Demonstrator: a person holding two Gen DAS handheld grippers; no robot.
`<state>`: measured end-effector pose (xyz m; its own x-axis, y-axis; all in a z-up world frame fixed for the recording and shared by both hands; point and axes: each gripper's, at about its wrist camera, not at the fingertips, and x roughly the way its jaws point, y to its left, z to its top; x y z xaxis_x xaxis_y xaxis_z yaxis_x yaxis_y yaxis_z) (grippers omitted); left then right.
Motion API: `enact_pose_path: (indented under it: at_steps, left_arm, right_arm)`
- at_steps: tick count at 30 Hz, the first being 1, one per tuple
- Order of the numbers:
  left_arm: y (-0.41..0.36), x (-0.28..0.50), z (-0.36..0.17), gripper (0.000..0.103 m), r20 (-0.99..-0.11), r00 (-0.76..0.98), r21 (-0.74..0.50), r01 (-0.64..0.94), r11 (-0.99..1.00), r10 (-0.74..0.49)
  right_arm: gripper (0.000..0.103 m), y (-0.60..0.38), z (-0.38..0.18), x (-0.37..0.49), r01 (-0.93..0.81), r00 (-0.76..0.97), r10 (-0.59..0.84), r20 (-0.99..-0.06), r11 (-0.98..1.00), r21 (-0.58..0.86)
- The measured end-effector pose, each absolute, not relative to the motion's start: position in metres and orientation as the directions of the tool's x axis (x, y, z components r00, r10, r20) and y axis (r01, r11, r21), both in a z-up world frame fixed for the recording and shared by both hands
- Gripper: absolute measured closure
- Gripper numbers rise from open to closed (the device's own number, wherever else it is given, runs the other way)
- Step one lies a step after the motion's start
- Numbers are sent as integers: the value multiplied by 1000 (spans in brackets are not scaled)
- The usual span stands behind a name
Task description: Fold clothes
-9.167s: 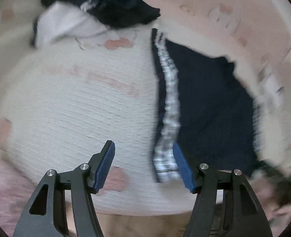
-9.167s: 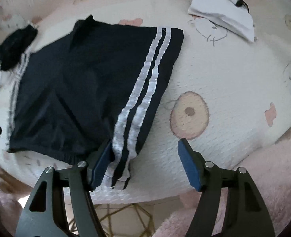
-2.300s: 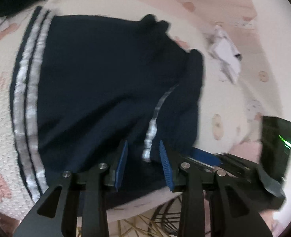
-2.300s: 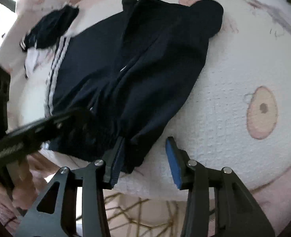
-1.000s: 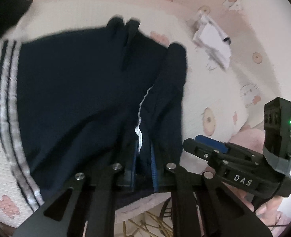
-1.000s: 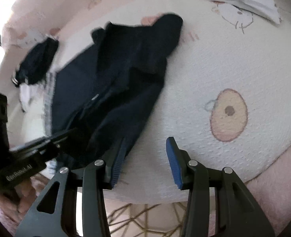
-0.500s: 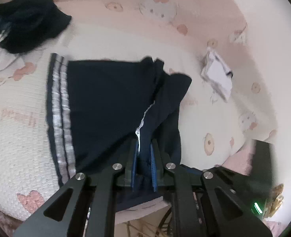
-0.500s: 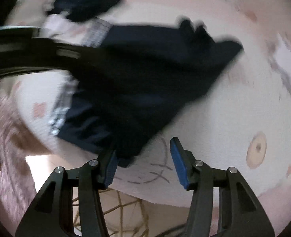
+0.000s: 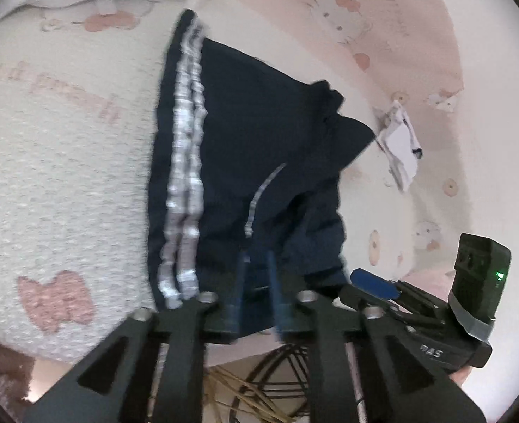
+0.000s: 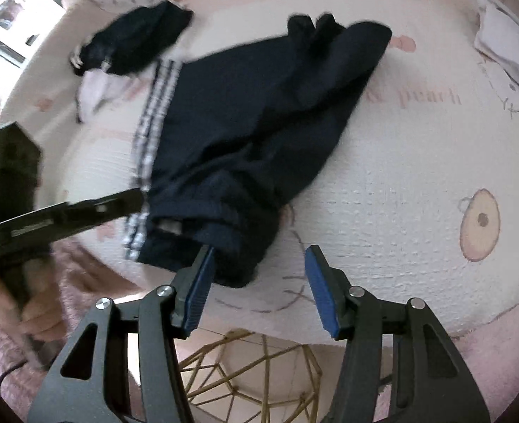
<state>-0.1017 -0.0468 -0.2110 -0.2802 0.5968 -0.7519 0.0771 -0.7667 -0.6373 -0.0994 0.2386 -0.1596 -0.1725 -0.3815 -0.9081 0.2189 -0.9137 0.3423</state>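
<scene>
Navy shorts with white side stripes (image 9: 259, 141) lie on the cream bed cover (image 9: 65, 176), one leg folded over the other. My left gripper (image 9: 256, 290) is shut on the waistband at the bed's near edge. From the right wrist it shows as a dark arm (image 10: 83, 211) reaching the striped side of the shorts (image 10: 259, 123). My right gripper (image 10: 257, 264) is open just off the waistband's near corner, its left finger (image 10: 197, 282) touching the cloth. Its blue pad (image 9: 372, 282) shows at the right of the left wrist view.
A dark garment on a white one (image 10: 136, 38) lies at the back left of the bed. A folded white garment (image 10: 506, 42) sits at the back right. A gold wire frame (image 10: 252, 370) stands below the bed edge. A hand in a pink fluffy sleeve (image 10: 30, 299) holds the left gripper.
My left gripper has stayed clamped on the waistband and swung lower toward the bed edge. The right gripper has stayed open and now sits at the waistband's near corner.
</scene>
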Motion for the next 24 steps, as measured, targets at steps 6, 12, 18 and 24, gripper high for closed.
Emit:
enact_pose_path:
  at_steps: [6, 12, 18, 24]
  left_arm:
    - [-33, -109, -228, 54, -744, -247, -658, 111, -745, 621]
    - [-25, -113, -239, 55, -687, -227, -724, 131, -677, 690]
    - [-41, -113, -242, 54, -654, -270, -756, 199, -624, 707]
    - [-23, -112, -239, 73, -693, -243, -718, 137, -683, 679]
  right_arm:
    - [42, 246, -147, -104, 158, -233, -484, -843, -875, 458]
    - [41, 247, -190, -124, 25, -148, -365, -919, -930, 366]
    - [42, 234, -199, -116, 120, -106, -279, -954, -956, 266]
    - [42, 236, -194, -113, 133, -109, -249, -962, -963, 234]
